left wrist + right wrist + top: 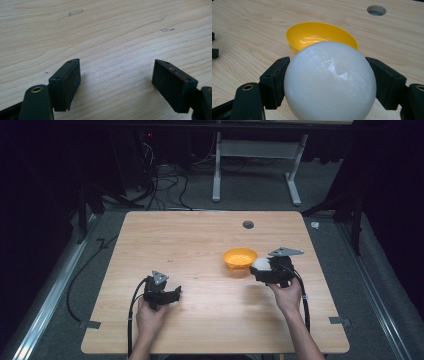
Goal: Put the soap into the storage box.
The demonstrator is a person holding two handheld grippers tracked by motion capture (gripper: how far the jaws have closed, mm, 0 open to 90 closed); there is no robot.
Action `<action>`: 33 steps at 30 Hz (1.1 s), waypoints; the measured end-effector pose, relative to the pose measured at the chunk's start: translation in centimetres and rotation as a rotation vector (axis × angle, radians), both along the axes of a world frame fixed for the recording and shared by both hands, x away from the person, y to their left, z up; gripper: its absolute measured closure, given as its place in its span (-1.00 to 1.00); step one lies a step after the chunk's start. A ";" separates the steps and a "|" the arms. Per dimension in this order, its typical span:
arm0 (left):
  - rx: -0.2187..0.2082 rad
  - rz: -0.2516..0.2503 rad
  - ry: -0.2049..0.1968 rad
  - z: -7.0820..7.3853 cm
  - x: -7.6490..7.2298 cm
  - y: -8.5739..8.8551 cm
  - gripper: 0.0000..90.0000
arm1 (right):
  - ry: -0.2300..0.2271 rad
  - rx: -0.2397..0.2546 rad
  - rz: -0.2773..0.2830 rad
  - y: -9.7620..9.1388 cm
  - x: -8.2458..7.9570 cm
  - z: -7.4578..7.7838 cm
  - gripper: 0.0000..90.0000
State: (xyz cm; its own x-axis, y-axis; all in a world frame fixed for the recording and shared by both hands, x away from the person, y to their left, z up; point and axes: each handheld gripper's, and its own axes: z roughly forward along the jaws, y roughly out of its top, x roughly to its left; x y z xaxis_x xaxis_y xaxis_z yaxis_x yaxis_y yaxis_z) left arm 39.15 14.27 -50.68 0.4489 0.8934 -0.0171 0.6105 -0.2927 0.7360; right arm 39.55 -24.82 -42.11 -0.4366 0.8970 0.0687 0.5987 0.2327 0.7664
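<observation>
A glossy white ball (329, 82) sits clamped between the two black jaws of my right gripper (328, 82). In the high view that gripper (260, 268) holds the ball (260, 264) just right of a yellow bowl (239, 258), a little above the wood. The empty yellow bowl (312, 33) lies directly behind the ball in the right gripper view. My left gripper (176, 292) rests low over the table at the front left, jaws spread wide. In the left gripper view (116, 82) nothing but bare wood lies between its pads (73, 80).
The wooden table (190, 240) has a round cable hole (248, 224) at the back right, also seen as the hole (376, 10) beyond the bowl. Cables trail from both grippers toward the front edge. A metal stand and loose cables sit on the floor behind.
</observation>
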 end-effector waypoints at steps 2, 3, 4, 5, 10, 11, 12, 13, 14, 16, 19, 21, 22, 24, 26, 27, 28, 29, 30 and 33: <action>-0.001 -0.001 0.001 0.0 0.0 0.0 -0.48 | 0.001 0.003 0.005 0.1 0.1 0.2 -0.46; 0.000 -0.001 0.003 0.0 0.0 0.0 -0.48 | 0.002 0.004 0.008 0.2 0.1 0.2 -0.46; -0.001 -0.001 0.001 0.0 0.0 0.0 -0.48 | 0.002 0.003 0.011 0.3 0.2 0.3 -0.46; -0.001 -0.001 0.003 0.0 0.0 0.0 -0.48 | 0.000 0.003 0.012 0.3 0.2 0.3 -0.46; 0.000 -0.002 0.002 0.0 0.0 0.0 -0.48 | -0.002 0.010 0.018 0.6 0.3 0.5 -0.46; -0.001 -0.001 0.001 0.0 0.0 0.0 -0.48 | -0.001 0.011 0.020 0.6 0.3 0.5 -0.46; -0.001 -0.002 0.001 0.0 0.0 0.0 -0.48 | -0.002 0.011 0.022 0.7 0.3 0.5 -0.46; 0.000 -0.002 0.002 0.0 0.0 0.0 -0.48 | -0.003 0.013 0.022 0.7 0.4 0.6 -0.46; 0.000 -0.002 0.002 0.0 0.0 0.0 -0.48 | -0.004 0.014 0.024 0.7 0.4 0.6 -0.46; 0.000 -0.002 0.002 0.0 0.0 0.0 -0.48 | -0.002 0.016 0.028 0.9 0.5 0.7 -0.46; -0.001 -0.002 0.002 0.0 0.0 0.0 -0.48 | -0.006 0.015 0.040 1.2 0.7 0.9 -0.46; -0.001 -0.002 0.003 0.0 0.0 0.0 -0.48 | -0.006 0.014 0.044 1.4 0.8 1.0 -0.46; 0.000 -0.002 0.002 0.0 0.0 0.0 -0.48 | -0.009 0.014 0.049 1.6 0.9 1.1 -0.46; -0.001 -0.001 0.001 0.0 0.0 0.0 -0.48 | -0.015 0.017 0.051 1.7 1.1 1.2 -0.46; -0.001 -0.001 0.003 0.0 0.0 0.0 -0.48 | -0.008 0.020 0.052 1.8 1.3 1.3 -0.46; 0.000 -0.002 0.002 0.0 0.0 0.0 -0.48 | -0.005 0.022 0.050 1.9 1.3 1.3 -0.46; -0.001 -0.001 0.001 0.0 0.0 0.0 -0.48 | -0.006 0.018 0.054 1.9 1.4 1.3 -0.46; -0.002 -0.001 0.001 0.0 0.0 0.0 -0.48 | -0.007 0.018 0.055 2.0 1.5 1.3 -0.46; -0.002 -0.001 0.001 0.0 0.0 0.0 -0.48 | -0.006 0.016 0.057 2.1 1.5 1.4 -0.46; -0.002 -0.002 0.001 0.0 0.0 0.0 -0.48 | -0.005 0.013 0.061 2.3 1.8 1.5 -0.46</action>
State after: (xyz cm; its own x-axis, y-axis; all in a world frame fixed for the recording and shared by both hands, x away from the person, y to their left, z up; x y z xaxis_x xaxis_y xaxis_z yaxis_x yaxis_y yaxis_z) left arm 39.16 14.32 -50.67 0.4503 0.8926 -0.0198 0.6110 -0.2919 0.7358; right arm 41.34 -22.56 -40.59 -0.4911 0.8676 0.0775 0.5796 0.2591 0.7726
